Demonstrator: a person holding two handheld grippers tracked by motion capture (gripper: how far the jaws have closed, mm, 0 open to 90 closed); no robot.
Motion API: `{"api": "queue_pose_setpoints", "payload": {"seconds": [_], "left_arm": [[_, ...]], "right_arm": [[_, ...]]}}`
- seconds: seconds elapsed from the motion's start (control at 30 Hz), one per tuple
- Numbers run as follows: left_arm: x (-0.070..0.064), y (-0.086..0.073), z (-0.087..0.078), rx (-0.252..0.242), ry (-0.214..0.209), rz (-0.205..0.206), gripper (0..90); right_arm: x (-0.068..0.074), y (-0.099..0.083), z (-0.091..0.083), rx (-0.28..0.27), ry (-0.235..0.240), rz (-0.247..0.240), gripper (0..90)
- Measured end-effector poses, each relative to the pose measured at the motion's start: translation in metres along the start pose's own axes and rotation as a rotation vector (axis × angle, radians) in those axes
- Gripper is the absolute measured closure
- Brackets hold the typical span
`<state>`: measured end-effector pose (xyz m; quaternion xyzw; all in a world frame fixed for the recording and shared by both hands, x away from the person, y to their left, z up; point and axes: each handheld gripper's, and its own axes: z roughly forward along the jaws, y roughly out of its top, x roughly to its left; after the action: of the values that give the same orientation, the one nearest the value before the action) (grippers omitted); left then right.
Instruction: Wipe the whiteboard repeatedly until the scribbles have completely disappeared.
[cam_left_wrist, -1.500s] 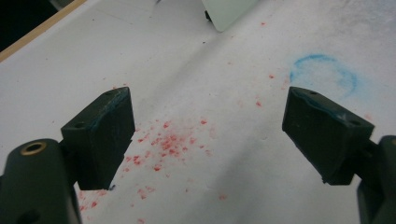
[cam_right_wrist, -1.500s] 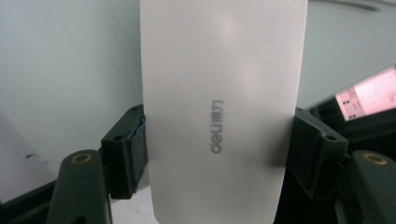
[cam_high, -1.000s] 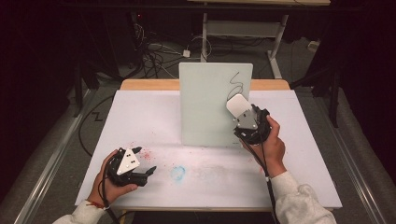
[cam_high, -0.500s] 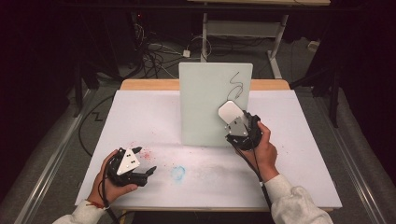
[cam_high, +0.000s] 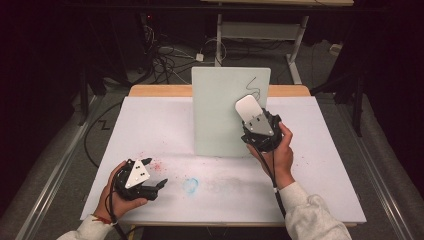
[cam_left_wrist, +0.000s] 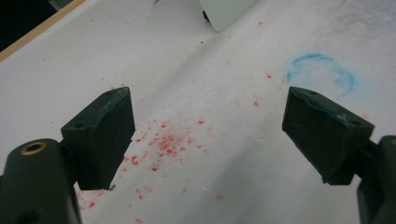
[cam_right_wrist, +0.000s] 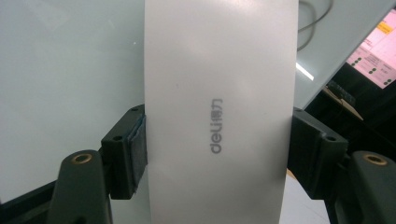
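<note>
We see the left gripper (cam_high: 161, 182) built of black blocks, its two jaws squared off, each with small screw holes and a faint blue smear on the edges, and a brass-ringed hole just behind the left-hand one. A grey three-cornered plate dotted with screws tops it, as on the right gripper (cam_high: 245, 107), whose black cable trails back along a pale grey sleeve. Behind the left gripper, a reddish band circles the wrist beside a white cuff.

A white sheet covers the worktop (cam_high: 150, 125). Near its front edge lie scattered red crumbs (cam_left_wrist: 161, 144), and just beside them a smudged blue ring (cam_left_wrist: 320, 74). Behind the worktop, cables (cam_high: 167, 57) tangle on the floor.
</note>
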<state>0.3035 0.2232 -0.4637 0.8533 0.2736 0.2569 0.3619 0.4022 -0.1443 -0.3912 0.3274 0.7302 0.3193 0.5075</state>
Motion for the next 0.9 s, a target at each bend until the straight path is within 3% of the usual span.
{"api": "queue_pose_setpoints", "payload": {"seconds": [0.2, 0.5, 0.63, 0.8, 0.9], "left_arm": [[-0.001, 0.000, 0.000, -0.001, 0.001, -0.001, 16.3], [-0.002, 0.000, 0.000, -0.001, 0.000, 0.001, 16.3], [-0.002, 0.000, 0.000, 0.003, 0.000, 0.008, 16.2], [-0.002, 0.000, -0.001, 0.001, 0.003, 0.011, 16.3], [-0.002, 0.000, -0.001, 0.005, 0.004, 0.020, 16.3]], "right_arm": [[-0.018, 0.006, 0.000, -0.026, -0.021, 0.106, 31.0], [-0.016, 0.002, -0.001, -0.026, -0.027, 0.131, 31.0], [-0.004, -0.004, -0.001, -0.009, -0.024, 0.107, 31.0], [0.028, -0.010, 0.001, 0.011, -0.003, 0.036, 31.0], [0.037, -0.010, 0.002, 0.009, -0.007, 0.030, 31.0]]}}
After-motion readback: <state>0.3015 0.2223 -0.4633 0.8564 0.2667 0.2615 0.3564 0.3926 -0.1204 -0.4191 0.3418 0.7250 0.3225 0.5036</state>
